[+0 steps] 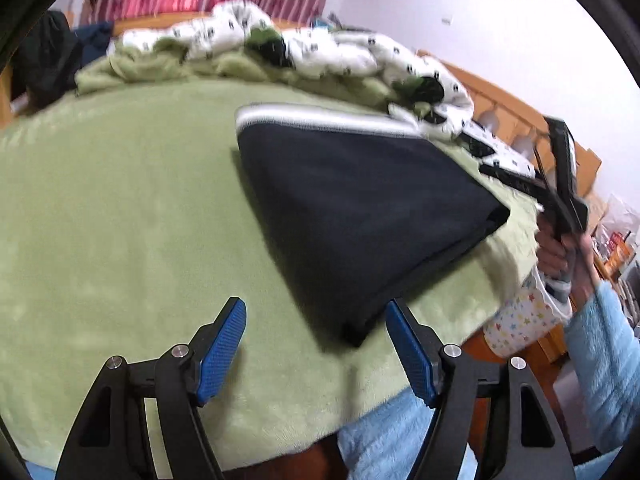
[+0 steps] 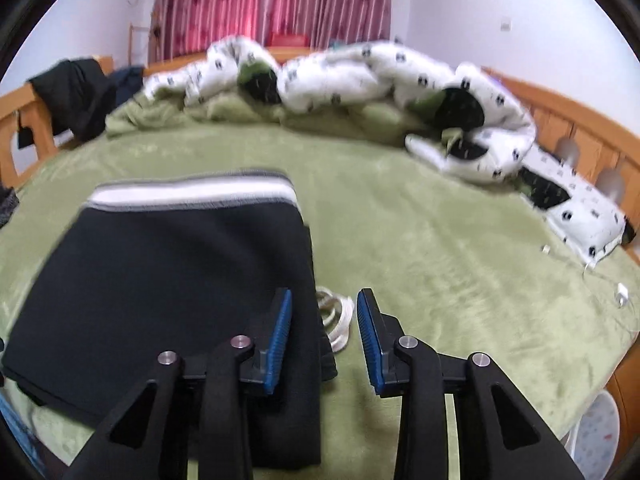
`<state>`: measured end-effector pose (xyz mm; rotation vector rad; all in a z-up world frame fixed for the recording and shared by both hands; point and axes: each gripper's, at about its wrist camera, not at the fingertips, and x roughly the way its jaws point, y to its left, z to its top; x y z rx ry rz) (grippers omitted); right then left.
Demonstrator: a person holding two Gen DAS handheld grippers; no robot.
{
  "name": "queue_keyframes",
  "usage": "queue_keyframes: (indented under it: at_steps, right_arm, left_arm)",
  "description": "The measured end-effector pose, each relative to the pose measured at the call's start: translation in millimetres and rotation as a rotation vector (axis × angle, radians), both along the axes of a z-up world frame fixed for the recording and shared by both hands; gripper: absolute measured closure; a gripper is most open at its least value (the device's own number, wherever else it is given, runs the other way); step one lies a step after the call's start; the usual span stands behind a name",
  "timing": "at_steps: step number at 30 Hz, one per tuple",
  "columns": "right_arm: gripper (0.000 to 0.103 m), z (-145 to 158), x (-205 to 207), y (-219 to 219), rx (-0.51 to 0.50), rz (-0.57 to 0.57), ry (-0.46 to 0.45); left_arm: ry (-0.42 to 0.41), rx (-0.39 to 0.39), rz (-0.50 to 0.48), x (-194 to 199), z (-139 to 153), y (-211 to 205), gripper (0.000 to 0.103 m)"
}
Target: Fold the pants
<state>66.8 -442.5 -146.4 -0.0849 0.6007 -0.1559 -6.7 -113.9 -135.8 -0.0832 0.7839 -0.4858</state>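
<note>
Fingers first: our left gripper [image 1: 316, 354] stands wide with nothing between its blue pads [image 1: 222, 350], hovering over the green blanket [image 1: 120, 220] near the bed's near edge. Our right gripper [image 2: 324, 334] is parted narrower, also empty; its left pad [image 2: 278, 340] sits over the right edge of the pants [image 2: 168, 280], whether touching we can't tell. Pants lie folded in a dark rectangle on the blanket, striped waistband [image 2: 192, 192] at the far side. White cable [image 2: 338, 320] just right of them. Rumpled white quilt [image 2: 360, 76] lies far back, pink curtain [image 2: 272, 4] behind.
</note>
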Motion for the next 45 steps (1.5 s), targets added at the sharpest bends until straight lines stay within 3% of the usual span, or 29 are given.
queue_keyframes:
  at_steps: [3,6,8,11,16,18,20,22,25,28,29,31,34,37,39,43,45]
  right_arm:
    - [0.07,2.5,-15.7,18.4,-0.015,0.07,-0.06]
    - [0.073,-20.3,-11.2,28.5,-0.047,0.1,0.001]
    - [0.075,-51.5,-5.0,22.7,-0.062,0.057,0.071]
    - [0.075,-60.9,-15.8,16.9,-0.02,0.058,0.017]
    - [0.073,-49.5,-11.1,22.0,-0.044,0.071,0.082]
    - [0.064,-35.5,-8.1,20.6,-0.047,0.102,0.085]
    - [0.028,-21.1,0.4,14.9,-0.029,0.096,0.05]
    - [0.025,-12.1,16.9,10.1,-0.011,0.088,0.038]
    - [0.025,-9.9,58.1,5.2,-0.002,0.061,0.11]
    - [0.026,-27.5,99.2,-3.8,0.043,0.081,0.241]
    - [0.026,-39.2,112.3,-9.8,0.091,0.112,0.307]
    - [0.026,-47.8,123.5,-24.3,0.202,0.164,0.354]
    - [0.027,-56.7,131.5,-38.8,0.3,0.218,0.4]
    - [0.028,-62.2,132.5,-36.3,0.334,0.227,0.415]
    - [0.041,-62.7,131.6,-34.1,0.382,0.263,0.423]
    - [0.049,-58.7,131.1,-42.3,0.435,0.262,0.437]
    - [0.06,-48.9,125.0,-48.0,0.495,0.253,0.406]
  left_arm:
    - [-0.026,-0.018,0.018,22.6,14.8,-16.2,0.033]
    - [-0.029,0.002,0.031,45.5,8.6,-35.9,0.034]
    - [0.057,0.044,0.025,57.9,-15.4,-48.3,0.039]
    - [0.146,0.012,0.01,59.0,-51.0,-52.3,0.036]
    - [0.196,-0.049,-0.009,59.7,-45.4,-40.1,0.037]
    - [0.164,-0.054,-0.016,61.3,-34.2,-33.7,0.038]
    - [0.109,-0.041,-0.011,69.9,-22.7,-27.9,0.038]
    - [0.106,-0.035,0.003,88.5,-20.5,-23.1,0.037]
    - [0.151,-0.059,0.038,127.0,-23.6,-16.2,0.037]
    - [0.208,-0.095,0.05,161.5,-34.7,-15.7,0.037]
    - [0.249,-0.106,0.036,173.4,-43.4,-16.5,0.037]
    - [0.302,-0.121,0.021,183.9,-58.1,-17.7,0.036]
    - [0.304,-0.174,0.0,185.8,-68.9,-18.3,0.037]
    - [0.299,-0.203,-0.024,187.4,-74.0,-25.1,0.043]
    - [0.307,-0.218,-0.011,191.8,-75.4,-27.4,0.05]
    - [0.311,-0.264,0.004,194.3,-65.1,-23.2,0.076]
    - [0.29,-0.27,-0.011,195.1,-54.0,-21.4,0.079]
